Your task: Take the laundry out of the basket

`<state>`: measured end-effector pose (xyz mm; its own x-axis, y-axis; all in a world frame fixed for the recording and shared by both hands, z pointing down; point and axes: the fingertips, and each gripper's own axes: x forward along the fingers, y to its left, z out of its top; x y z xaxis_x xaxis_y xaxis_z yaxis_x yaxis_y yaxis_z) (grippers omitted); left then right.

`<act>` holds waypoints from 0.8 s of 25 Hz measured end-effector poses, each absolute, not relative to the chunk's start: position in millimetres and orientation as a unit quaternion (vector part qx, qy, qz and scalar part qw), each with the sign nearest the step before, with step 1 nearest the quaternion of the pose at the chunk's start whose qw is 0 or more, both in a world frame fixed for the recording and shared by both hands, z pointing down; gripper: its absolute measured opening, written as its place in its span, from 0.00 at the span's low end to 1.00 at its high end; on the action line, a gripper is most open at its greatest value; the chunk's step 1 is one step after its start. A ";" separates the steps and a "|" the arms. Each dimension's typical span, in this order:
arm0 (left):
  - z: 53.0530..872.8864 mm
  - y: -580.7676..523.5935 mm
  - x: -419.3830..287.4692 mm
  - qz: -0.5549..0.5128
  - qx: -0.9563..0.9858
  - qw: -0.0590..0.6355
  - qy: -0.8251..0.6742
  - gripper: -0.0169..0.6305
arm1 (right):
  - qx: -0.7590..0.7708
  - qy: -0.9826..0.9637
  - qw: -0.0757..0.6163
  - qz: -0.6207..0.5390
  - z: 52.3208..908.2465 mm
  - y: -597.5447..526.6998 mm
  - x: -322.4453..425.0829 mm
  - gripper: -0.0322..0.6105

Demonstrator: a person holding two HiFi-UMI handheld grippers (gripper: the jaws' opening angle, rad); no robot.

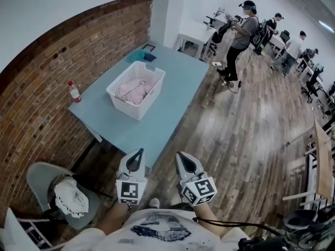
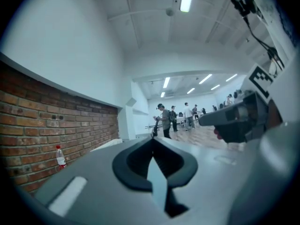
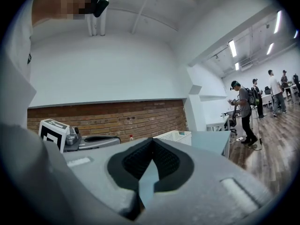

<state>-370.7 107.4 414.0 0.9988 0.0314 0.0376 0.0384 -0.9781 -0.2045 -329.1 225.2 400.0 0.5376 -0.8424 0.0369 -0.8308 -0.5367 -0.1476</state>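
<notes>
Left gripper, right gripper — jaws together, empty; bottle label seemingly red, unreadable.

This is an open-plan office or lab workspace. A long brick wall runs down the left, and pale wood plank flooring covers the whole room. Near the wall stands a light blue desk, with a grey chair at the near left. Farther off are white desks and dark swivel chairs, and several people stand among them. Rows of strip lights cross the white ceiling above the far right.
</notes>
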 end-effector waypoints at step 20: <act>433.3 15.4 -196.1 -0.090 -0.972 0.079 0.203 0.01 | -0.748 0.653 0.053 -0.101 413.7 100.6 -87.0 0.05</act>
